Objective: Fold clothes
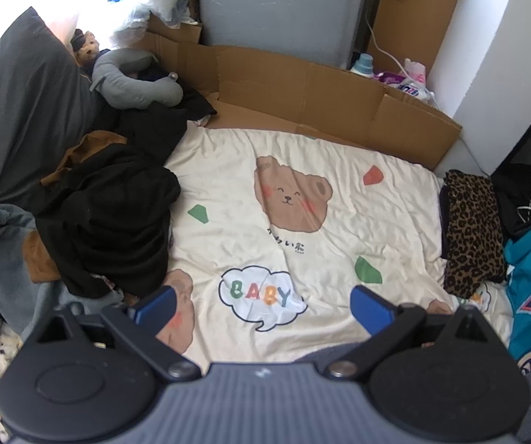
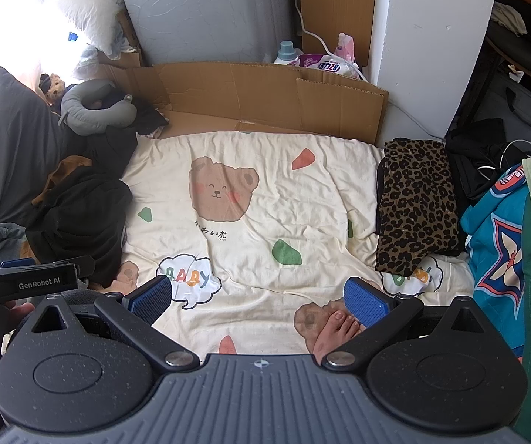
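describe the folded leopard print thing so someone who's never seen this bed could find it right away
Start from the cream bedsheet printed with cartoon bears, and follow it to its right edge. There the leopard print garment lies folded in a flat oblong, with a teal patterned fabric just beyond it. It is the only thing with tan and black spots; the unfolded pile of dark clothes sits on the opposite, left side.

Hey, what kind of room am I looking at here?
Most likely a bedroom: a bear-print bedsheet spread flat, a grey neck pillow beside a dark pillow, and a heap of dark clothes waiting at the left.
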`<state>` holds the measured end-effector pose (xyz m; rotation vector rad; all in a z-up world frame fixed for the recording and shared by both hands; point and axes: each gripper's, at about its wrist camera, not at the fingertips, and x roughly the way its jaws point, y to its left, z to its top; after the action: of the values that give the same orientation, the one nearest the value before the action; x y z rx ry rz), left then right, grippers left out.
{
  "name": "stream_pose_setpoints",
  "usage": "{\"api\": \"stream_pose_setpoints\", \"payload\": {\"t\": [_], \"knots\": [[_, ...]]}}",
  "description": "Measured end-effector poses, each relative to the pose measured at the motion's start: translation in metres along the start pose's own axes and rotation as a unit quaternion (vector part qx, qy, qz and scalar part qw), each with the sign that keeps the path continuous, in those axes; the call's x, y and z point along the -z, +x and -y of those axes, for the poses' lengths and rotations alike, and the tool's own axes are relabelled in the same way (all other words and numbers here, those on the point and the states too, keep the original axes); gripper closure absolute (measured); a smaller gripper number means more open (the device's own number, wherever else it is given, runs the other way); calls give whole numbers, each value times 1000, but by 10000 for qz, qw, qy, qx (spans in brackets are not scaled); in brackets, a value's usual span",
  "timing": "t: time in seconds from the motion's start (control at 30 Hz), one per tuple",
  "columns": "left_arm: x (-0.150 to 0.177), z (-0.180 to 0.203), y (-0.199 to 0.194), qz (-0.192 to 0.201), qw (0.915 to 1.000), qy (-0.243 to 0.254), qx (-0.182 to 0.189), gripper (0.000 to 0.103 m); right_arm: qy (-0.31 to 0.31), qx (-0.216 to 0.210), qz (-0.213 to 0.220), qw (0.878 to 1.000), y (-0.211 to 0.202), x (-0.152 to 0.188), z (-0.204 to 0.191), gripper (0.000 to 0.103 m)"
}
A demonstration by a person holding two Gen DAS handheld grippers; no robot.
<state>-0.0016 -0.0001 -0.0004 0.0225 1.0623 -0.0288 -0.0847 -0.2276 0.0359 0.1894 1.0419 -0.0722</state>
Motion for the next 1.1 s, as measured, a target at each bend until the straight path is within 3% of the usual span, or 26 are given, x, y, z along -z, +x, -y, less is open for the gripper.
{"api": "stream_pose_setpoints", "payload": {"t": [1.1], "knots": [[-2, -3, 1, -55, 10000, 36, 71, 2, 26, -43, -14, 10000, 0, 0, 2, 1]]}}
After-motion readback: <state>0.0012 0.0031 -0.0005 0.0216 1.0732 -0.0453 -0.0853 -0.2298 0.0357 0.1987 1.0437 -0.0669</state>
